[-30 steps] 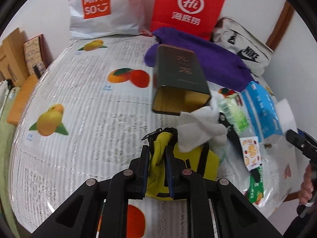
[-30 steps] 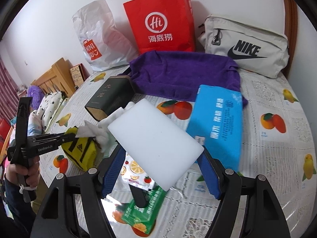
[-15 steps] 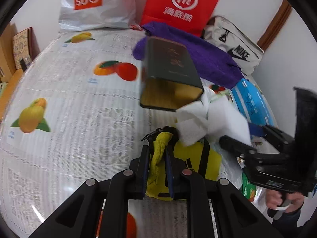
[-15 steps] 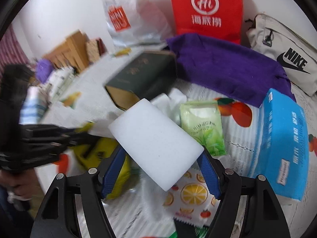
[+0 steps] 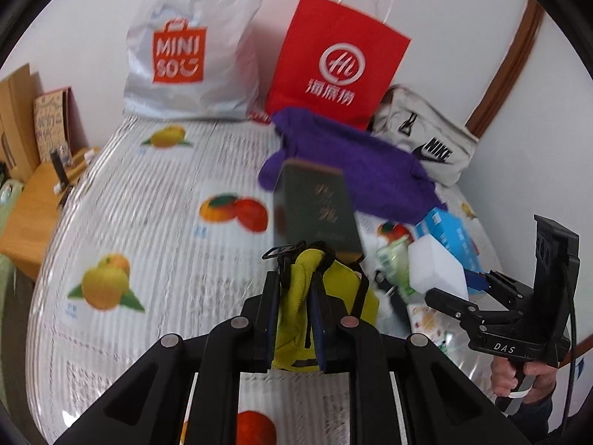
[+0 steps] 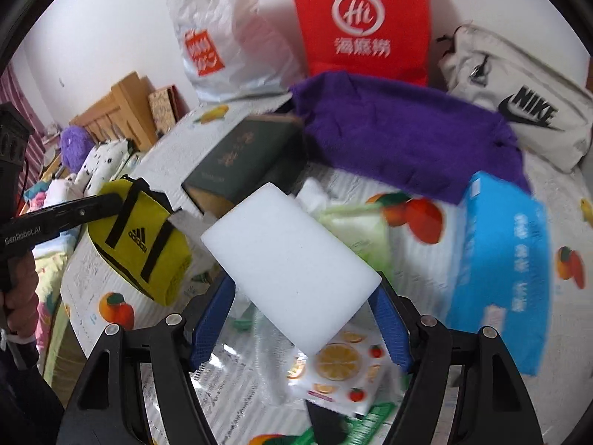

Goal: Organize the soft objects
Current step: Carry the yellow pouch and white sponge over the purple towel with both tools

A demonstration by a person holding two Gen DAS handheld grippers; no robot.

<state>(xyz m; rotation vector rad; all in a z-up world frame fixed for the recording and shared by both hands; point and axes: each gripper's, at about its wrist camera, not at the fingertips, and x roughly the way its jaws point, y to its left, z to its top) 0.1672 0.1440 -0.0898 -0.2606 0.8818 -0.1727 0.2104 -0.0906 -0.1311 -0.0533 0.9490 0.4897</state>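
- Two soft things were in your grip. Your left hand-held gripper [image 5: 292,309] was pinched nearly shut on the top fold of the yellow pouch [image 6: 142,243], and your right hand-held gripper [image 6: 302,319] stood fairly wide, its blue pads pressing the two sides of the white sponge [image 6: 292,270].
- The pouch hung clear above the desk [image 5: 148,222], limp and light by the look of it. It sagged below the pads, so the fold by the strap looked the surest place to hold. A grip on the loose cloth lower down would likely slip.
- The sponge looked very light and springy. You held it across its width, tilted, over the packets near the blue tissue pack [image 6: 500,259]. A hard squeeze would probably dent it, while a slack one could let it twist out.
- Compared with a second earlier, the pouch had lifted off the desk and the crumpled white tissue no longer lay against it.
- Your right hand-held gripper had come in from the far right edge of the left view to just beside the pouch, with the sponge now near the green box [image 5: 318,211].
- Neither grip had changed its width.
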